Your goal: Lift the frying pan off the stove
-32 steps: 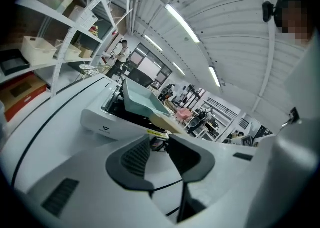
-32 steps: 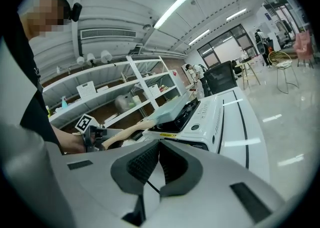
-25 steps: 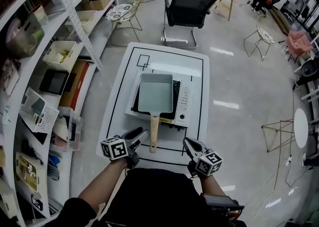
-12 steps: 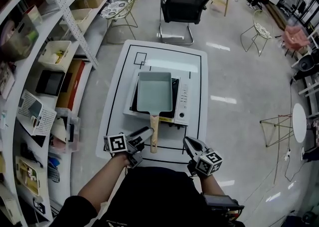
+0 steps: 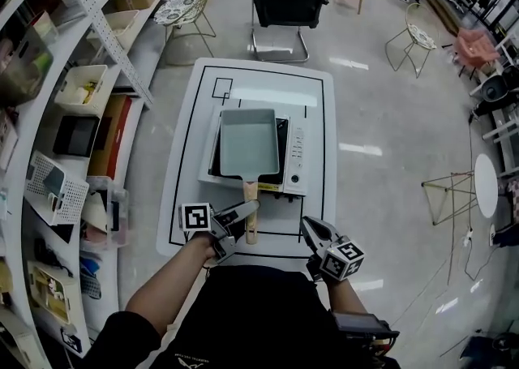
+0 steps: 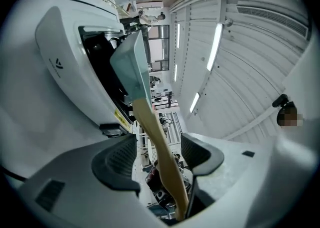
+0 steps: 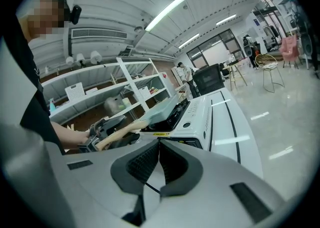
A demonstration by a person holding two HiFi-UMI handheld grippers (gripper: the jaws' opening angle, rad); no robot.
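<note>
Reaching in from the left, the left gripper (image 5: pixel 246 220) now straddles the wooden handle (image 6: pixel 150 122) of the frying pan (image 5: pixel 249 142), where a second ago it sat just beside it. Its jaws stand wide apart, the handle between them with a gap on either side. The pan sits flat on the stove (image 5: pixel 297 156) at the middle of the table (image 5: pixel 312 92). The right gripper (image 5: pixel 308 225), jaws pressed together on nothing, remains by the table's near right corner.
</note>
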